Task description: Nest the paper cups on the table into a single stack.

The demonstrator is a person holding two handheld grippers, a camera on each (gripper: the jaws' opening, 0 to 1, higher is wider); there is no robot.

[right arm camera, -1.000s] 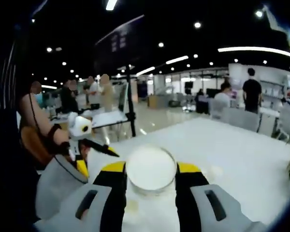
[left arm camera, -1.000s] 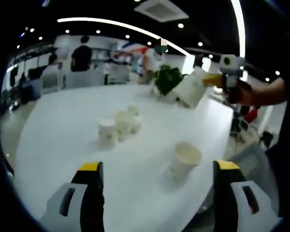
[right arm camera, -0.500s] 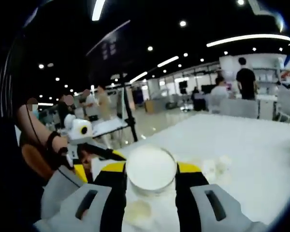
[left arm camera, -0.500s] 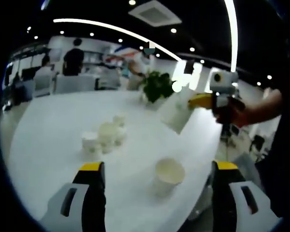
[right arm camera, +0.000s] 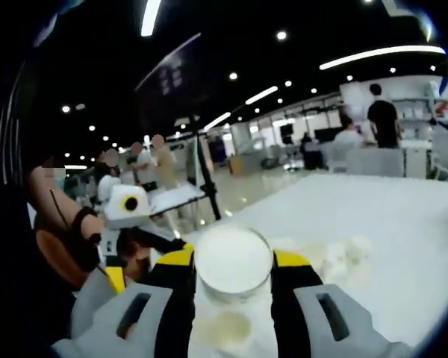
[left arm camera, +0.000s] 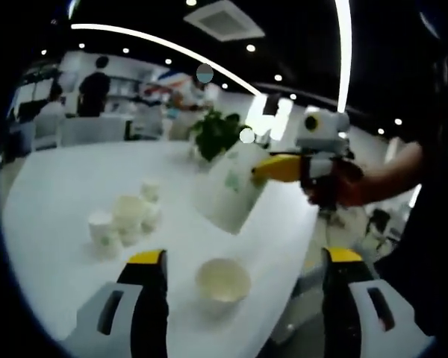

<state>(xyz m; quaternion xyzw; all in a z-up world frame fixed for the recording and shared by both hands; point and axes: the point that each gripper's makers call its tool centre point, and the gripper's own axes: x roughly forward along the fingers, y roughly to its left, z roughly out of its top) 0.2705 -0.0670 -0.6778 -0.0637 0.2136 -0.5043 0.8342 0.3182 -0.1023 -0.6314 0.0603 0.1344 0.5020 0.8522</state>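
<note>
Left gripper view: the right gripper (left arm camera: 246, 175) is carrying its tilted white paper cup (left arm camera: 228, 192) nearer — now above the upright white cup (left arm camera: 222, 280). That cup is sitting between the left gripper (left arm camera: 235, 261)'s spread jaws.

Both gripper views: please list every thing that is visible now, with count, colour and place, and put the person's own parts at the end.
Held paper cup: one, white, tilted in the air above the table, clamped by the right hand-held gripper.
Lone paper cup: one, white, upright on the table, between the left hand-held gripper's jaws but not touched.
Grouped paper cups: about four, white, standing together farther out on the table.
Table: one, white, large.
Potted plant: one, green, at the table's far edge.
People in the background: several, blurred, standing or sitting beyond the table.
Left hand-held gripper: one, grey with yellow tips, open.
Right hand-held gripper: one, same colours, shut on the held cup.
Person's hand: one, holding the right hand-held gripper.
</note>
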